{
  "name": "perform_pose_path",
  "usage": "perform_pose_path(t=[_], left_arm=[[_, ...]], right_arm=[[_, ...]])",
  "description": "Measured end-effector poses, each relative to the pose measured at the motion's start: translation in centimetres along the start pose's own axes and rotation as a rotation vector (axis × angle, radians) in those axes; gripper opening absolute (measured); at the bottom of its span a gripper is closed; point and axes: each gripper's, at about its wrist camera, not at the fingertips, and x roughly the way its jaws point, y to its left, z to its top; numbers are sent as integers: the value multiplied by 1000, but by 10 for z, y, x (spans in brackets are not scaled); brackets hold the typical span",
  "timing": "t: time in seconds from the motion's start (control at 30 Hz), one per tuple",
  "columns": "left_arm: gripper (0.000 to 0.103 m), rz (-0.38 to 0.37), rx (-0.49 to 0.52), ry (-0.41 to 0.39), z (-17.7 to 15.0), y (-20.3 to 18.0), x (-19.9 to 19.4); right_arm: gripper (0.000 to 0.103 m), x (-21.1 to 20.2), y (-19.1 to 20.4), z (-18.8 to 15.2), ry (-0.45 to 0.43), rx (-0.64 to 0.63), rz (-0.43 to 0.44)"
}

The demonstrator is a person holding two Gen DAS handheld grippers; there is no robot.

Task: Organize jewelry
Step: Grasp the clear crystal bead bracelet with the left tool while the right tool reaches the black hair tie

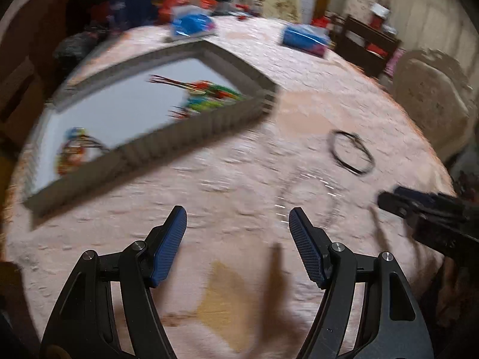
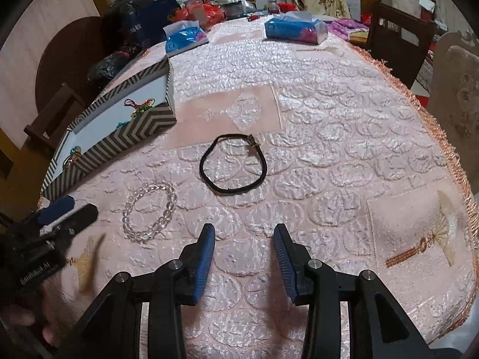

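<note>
A black cord bracelet with a small charm lies on the pink tablecloth, ahead of my right gripper, which is open and empty. A clear bead bracelet lies to the front left of it. A chevron-patterned box with a white inside holds colourful jewelry. My left gripper is open and empty over the cloth, near the box. In its blurred view the black bracelet lies ahead to the right, and the right gripper enters from the right edge. The left gripper shows at the right view's left edge.
Two blue tissue packs sit at the far side of the table, with bags and clutter behind them. The fringed table edge curves along the right, with chairs beyond it.
</note>
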Motion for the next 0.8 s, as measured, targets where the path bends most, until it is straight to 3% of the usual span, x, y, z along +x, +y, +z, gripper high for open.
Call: perform_pose_path(t=[0.17,0.43,0.5,0.57,0.6,0.8], left_arm=[[71,-87,26,15,10,-17,13],[60,-44,79,9,17,-27,30],[52,-12,109,-3,14,-29,30],[15,-13,126,-13,12,-28,29],[9,-36,123,-5,12,-27,28],[6,-51,144,-16,3,-24,18]], right_arm=[[39,0,-3,1,-7,13,-7],[40,0,-8,2,-13,41,5],[40,0,-7,2,-15,36,2],[41,1,-7,3,-15,35,2],[41,1,-7,3,-16,35,3],[41,-2,-13,4,-31,58,-9]])
